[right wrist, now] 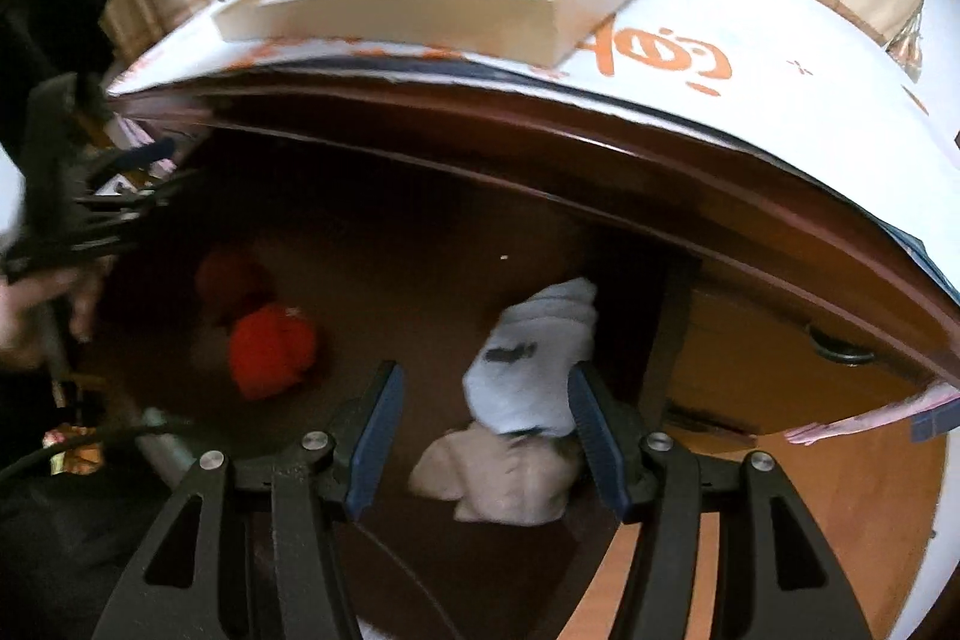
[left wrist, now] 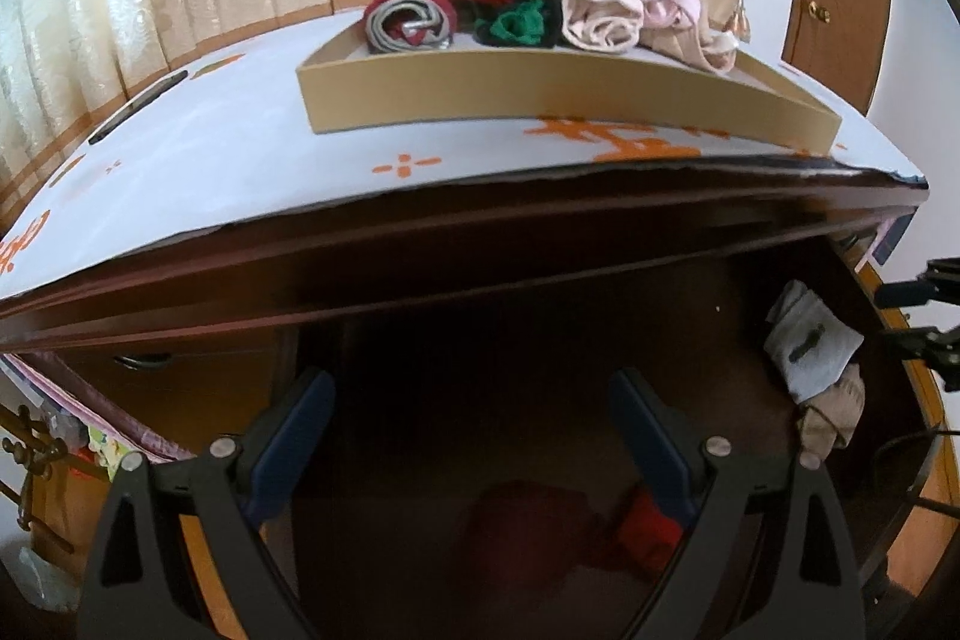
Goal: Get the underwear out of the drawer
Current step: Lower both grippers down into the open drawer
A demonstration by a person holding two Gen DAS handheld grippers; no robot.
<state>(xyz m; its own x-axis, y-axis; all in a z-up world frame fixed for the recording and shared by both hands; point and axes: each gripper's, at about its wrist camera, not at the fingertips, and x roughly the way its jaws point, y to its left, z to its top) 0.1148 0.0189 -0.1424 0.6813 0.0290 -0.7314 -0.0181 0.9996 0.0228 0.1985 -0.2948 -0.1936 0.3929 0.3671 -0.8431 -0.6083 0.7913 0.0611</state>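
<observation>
Right gripper (right wrist: 486,430) hangs over the open drawer (right wrist: 420,232), jaws spread apart with nothing pressed between them; the pale grey bundle (right wrist: 528,358) sits between and just beyond the fingertips, seemingly untouched. Left gripper (left wrist: 471,430) is likewise spread and empty, pointing into the dark left part of the drawer above the red bundle (left wrist: 648,526).

Handling, my judgement: the underwear is soft, light, limp cloth, not fragile, not slippery. It will sag and may unroll if I pinch only an outer flap. Best hold is across the thick middle of the grey roll, jaws closing on the full bulk so all layers come up together. Risk: the beige piece (right wrist: 504,478) lies touching it underneath and nearer to me, and could snag and ride along.

Appearance: the grey bundle is loosely rolled, with a small dark mark on its face, lying toward the right side of the drawer. The beige piece is crumpled and flatter. The red bundle is well apart, to the left; a darker red shape behind it is too dim to identify.

On top of the dresser, a shallow cardboard tray (left wrist: 540,100) already holds several rolled pieces in red, green, grey and pink.
</observation>
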